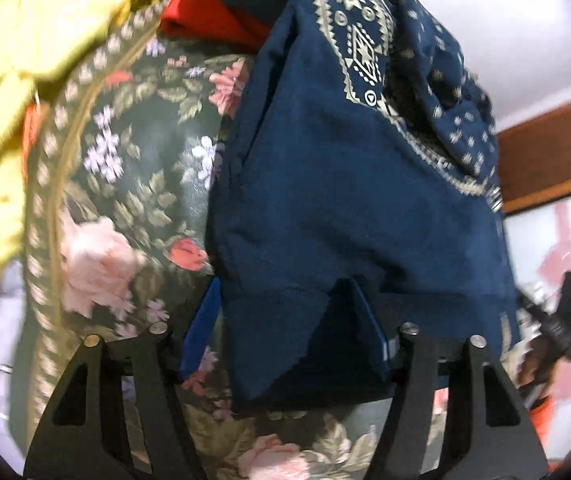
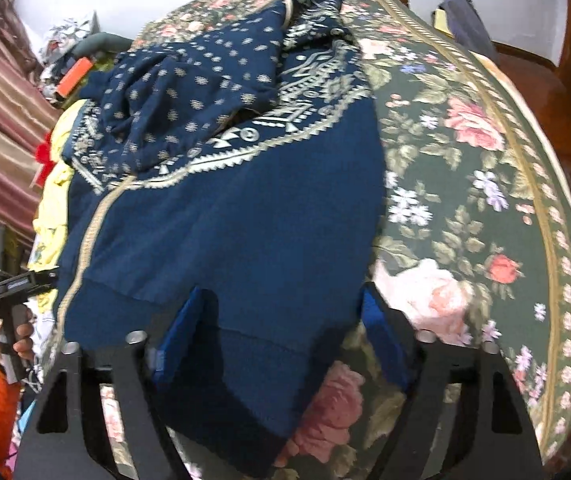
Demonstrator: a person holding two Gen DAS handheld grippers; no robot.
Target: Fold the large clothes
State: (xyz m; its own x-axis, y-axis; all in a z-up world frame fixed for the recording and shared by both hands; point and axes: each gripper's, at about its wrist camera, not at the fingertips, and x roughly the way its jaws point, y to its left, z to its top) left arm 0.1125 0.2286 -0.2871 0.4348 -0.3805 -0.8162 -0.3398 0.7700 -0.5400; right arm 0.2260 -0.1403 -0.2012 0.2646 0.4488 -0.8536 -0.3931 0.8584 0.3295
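1. Left wrist view: our left tongs (image 1: 285, 328) stand wide apart, and the hem of the navy garment (image 1: 325, 200) drapes down between and over the blue pads (image 1: 369, 320). The pads do not look pressed together on the cloth, so we judge that the left tongs have no firm hold yet, though the fabric hides part of the right pad.

2. Same view: the garment lies on the bed's floral bedspread (image 1: 125, 184), with its gold-patterned band toward the far end. A yellow cloth (image 1: 17, 92) and a red cloth (image 1: 205, 12) sit beyond it, apart from our work.

3. Right wrist view: our right tongs (image 2: 285, 332) are also spread wide, with the garment's (image 2: 245, 220) plain hem lying between the pads (image 2: 381, 340); one pad is touching the edge and nothing is pinched.

4. Same view: the dotted sleeve part is bunched on top at the far end, and the bedspread (image 2: 485, 200) is bare to the right. The other handle, held by our left hand (image 2: 9, 340), shows at the left edge.

5. Our judgement: we are at the start of a fold, lining both tongs up on the near hem. The next move calls for closing both on the hem corners at once, then lifting evenly and carrying the hem toward the patterned end without dragging the bunched sleeve.
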